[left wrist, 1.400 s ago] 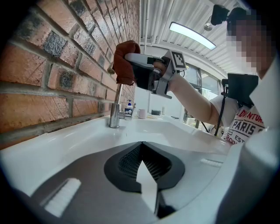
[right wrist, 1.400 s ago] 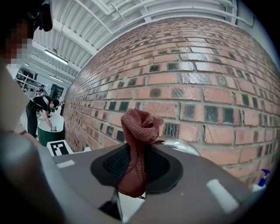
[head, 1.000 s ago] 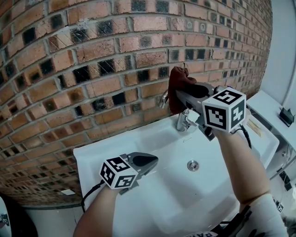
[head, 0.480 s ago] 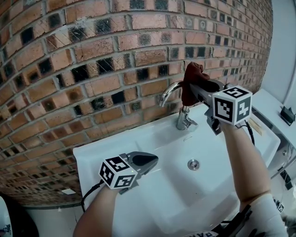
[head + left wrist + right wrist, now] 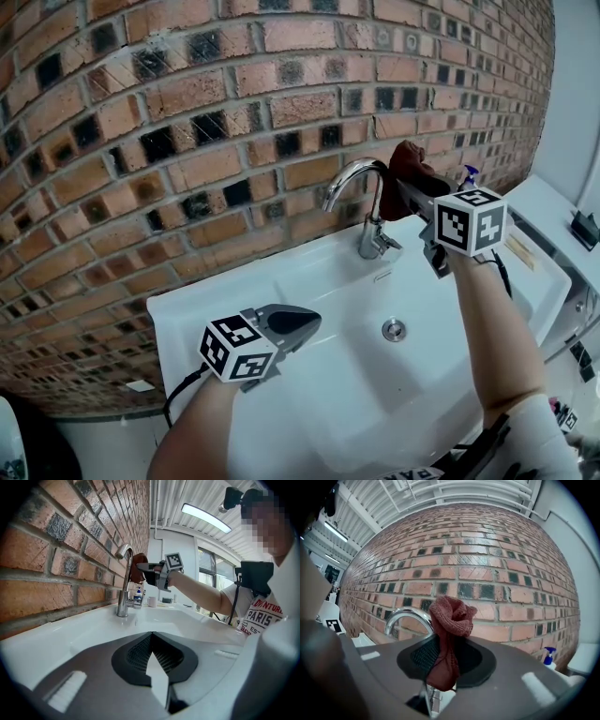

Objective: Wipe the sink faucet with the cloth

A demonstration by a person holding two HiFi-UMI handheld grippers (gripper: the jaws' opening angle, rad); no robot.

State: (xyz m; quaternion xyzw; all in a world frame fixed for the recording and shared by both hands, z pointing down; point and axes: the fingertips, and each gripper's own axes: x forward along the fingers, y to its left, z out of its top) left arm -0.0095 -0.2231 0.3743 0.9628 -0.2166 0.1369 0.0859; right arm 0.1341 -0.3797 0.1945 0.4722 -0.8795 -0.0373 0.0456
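A chrome faucet (image 5: 361,202) with a curved spout rises at the back of the white sink (image 5: 309,394). My right gripper (image 5: 401,187) is shut on a dark red knitted cloth (image 5: 409,161) held at the right end of the spout's arch, beside the brick wall. In the right gripper view the cloth (image 5: 449,634) bunches up between the jaws, with the spout (image 5: 404,618) just left of it. My left gripper (image 5: 305,325) rests low over the sink's left side, shut with nothing in it; its view shows the faucet (image 5: 124,585) and cloth (image 5: 137,569) ahead.
A brick wall (image 5: 206,122) stands directly behind the sink. The drain (image 5: 394,329) lies in the basin's middle. A small blue-topped spray bottle (image 5: 467,175) stands at the sink's back right. A white counter (image 5: 553,211) with a dark object extends to the right.
My right gripper has carried the cloth from the spout's left end over the arch to its right end. The spout now shows whole. The left gripper has stayed put.
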